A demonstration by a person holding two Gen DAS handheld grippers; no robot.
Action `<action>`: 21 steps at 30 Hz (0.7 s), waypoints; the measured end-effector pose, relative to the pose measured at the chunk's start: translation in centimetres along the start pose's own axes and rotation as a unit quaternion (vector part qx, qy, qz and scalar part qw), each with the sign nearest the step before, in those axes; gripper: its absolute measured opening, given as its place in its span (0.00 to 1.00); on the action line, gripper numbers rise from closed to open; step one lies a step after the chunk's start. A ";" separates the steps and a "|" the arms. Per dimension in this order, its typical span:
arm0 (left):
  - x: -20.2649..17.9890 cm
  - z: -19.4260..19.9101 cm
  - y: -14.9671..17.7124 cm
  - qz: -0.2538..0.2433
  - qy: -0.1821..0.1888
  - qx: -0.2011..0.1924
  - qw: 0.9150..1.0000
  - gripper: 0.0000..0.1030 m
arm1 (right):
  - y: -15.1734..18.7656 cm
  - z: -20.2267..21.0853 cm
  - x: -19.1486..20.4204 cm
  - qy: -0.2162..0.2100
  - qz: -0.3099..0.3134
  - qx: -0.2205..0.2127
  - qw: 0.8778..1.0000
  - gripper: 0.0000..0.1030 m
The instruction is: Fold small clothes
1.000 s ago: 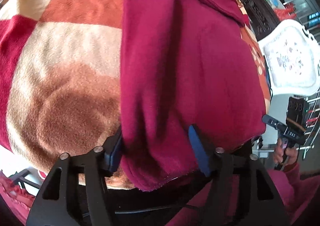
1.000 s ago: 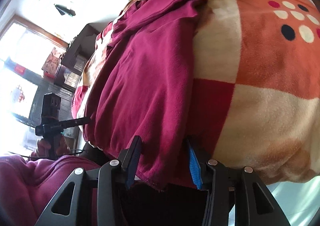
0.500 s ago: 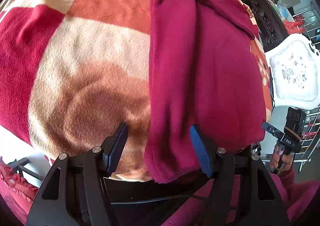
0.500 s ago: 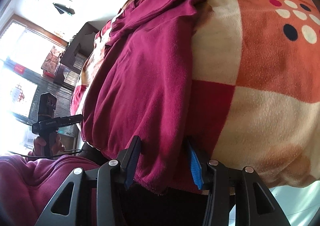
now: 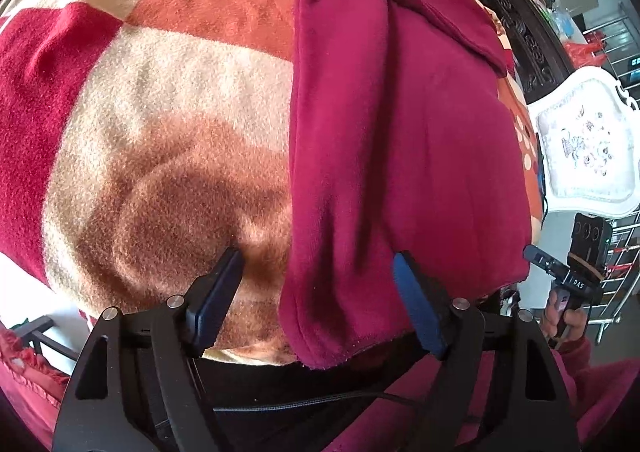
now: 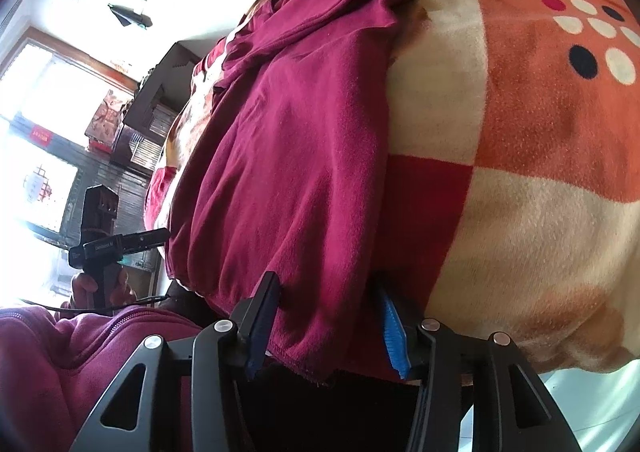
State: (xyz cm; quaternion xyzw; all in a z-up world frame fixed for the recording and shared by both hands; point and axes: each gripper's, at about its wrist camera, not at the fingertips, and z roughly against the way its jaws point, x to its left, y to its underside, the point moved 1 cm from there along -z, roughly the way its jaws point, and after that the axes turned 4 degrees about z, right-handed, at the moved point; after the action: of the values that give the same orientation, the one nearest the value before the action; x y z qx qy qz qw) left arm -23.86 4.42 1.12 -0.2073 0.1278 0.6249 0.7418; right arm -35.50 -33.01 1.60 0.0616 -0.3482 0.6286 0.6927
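A dark red garment (image 5: 400, 139) lies lengthwise on a checked blanket (image 5: 160, 123), with a sleeve folded across its far end. My left gripper (image 5: 320, 284) is open at the garment's near left corner; the hem lies between its fingers, not pinched. In the right wrist view the same garment (image 6: 288, 155) runs from the near edge to the far side. My right gripper (image 6: 326, 316) is open around the near right corner of the hem, its blue pads apart.
The blanket (image 6: 520, 171) covers a bed whose near edge lies just under both grippers. A white ornate chair back (image 5: 584, 147) stands to the right. The other hand-held gripper shows in each view (image 5: 572, 276) (image 6: 104, 244). A window and dark furniture lie left.
My left gripper has opened wider and shifted left, so the garment's left edge now sits between its fingers. The right gripper has stayed at the hem, barely moving.
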 end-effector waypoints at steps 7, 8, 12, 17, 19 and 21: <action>-2.1 -1.1 0.7 -0.045 -0.009 0.012 0.999 0.71 | 0.1 0.3 0.5 0.004 0.024 -0.018 1.000 0.37; -2.4 -1.2 0.7 -0.052 -0.012 0.012 0.999 0.49 | 0.0 0.6 0.3 -0.001 0.020 -0.026 0.999 0.25; -3.1 -1.2 0.2 -0.061 -0.017 0.013 0.998 0.15 | -0.9 1.2 0.3 -0.034 0.015 -0.044 0.998 0.11; -4.9 1.9 -2.1 -0.078 0.025 -0.033 0.996 0.13 | -3.5 2.3 1.2 -0.070 0.026 -0.073 0.994 0.10; -5.8 3.7 -4.0 -0.084 0.041 -0.070 0.993 0.13 | -5.9 3.4 1.0 -0.092 0.023 -0.106 0.990 0.09; -6.5 4.7 -6.1 -0.085 0.052 -0.099 0.990 0.13 | -8.1 4.4 0.7 -0.107 0.018 -0.134 0.985 0.09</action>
State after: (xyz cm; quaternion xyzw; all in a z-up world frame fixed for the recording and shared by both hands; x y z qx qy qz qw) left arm -19.41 0.11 9.07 -0.3222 0.0859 0.5570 0.7606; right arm -29.89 -36.39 8.13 0.0287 -0.5025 0.5782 0.6422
